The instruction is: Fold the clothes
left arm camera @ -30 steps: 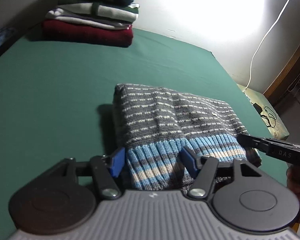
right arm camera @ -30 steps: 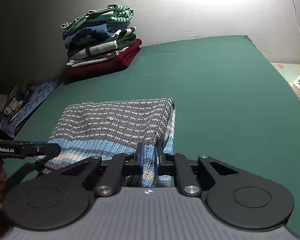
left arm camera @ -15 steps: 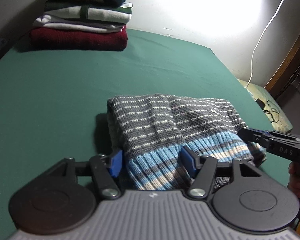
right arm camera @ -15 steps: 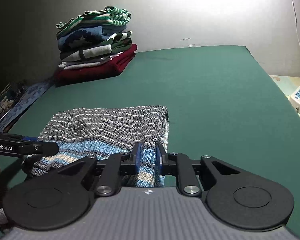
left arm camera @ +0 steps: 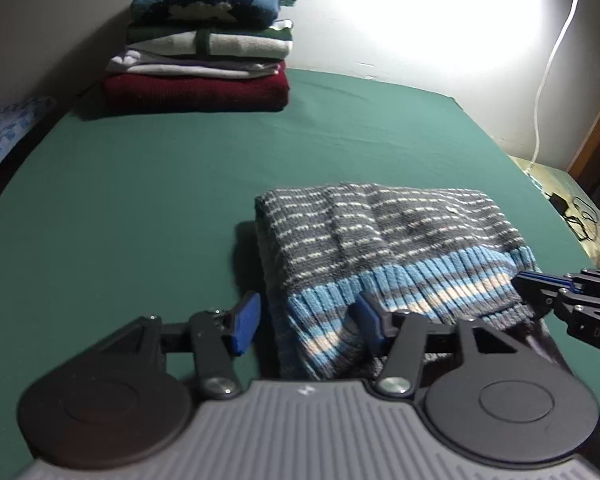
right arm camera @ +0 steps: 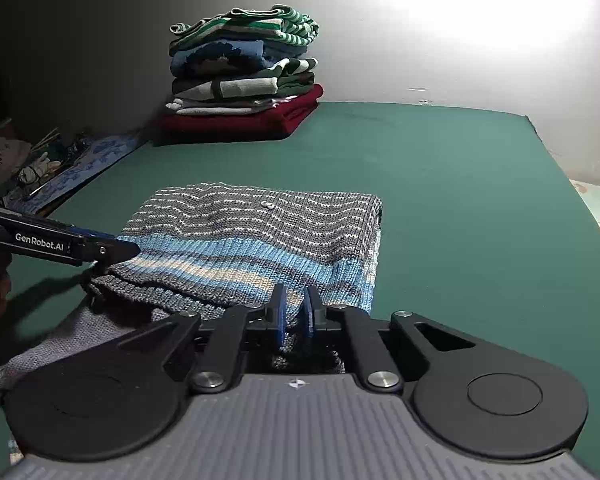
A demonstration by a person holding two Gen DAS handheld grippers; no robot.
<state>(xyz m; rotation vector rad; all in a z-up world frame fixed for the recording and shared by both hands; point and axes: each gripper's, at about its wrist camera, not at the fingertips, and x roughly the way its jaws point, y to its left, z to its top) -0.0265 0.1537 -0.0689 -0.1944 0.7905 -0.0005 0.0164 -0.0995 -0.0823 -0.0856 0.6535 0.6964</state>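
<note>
A folded grey striped knit sweater (left arm camera: pixel 384 236) with a blue and cream ribbed hem lies on the green table; it also shows in the right wrist view (right arm camera: pixel 252 232). My left gripper (left arm camera: pixel 306 320) is open, its blue pads on either side of the hem's left corner without pinching it. My right gripper (right arm camera: pixel 294 314) is shut on the sweater's hem at the right corner. The right gripper's tip shows at the hem's right end in the left wrist view (left arm camera: pixel 540 292). The left gripper's tip shows at the hem's left end in the right wrist view (right arm camera: pixel 112 250).
A stack of folded clothes (left arm camera: pixel 204 40) on a dark red sweater stands at the far left of the green table (left arm camera: pixel 140 200); it also shows in the right wrist view (right arm camera: pixel 244 80). A white cable (left arm camera: pixel 556 60) hangs down the back wall. Clutter lies off the table's left edge (right arm camera: pixel 40 160).
The left gripper has opened wider and let go of the hem corner. Both grippers have lowered and moved forward, so the sweater lies flatter on the table.
</note>
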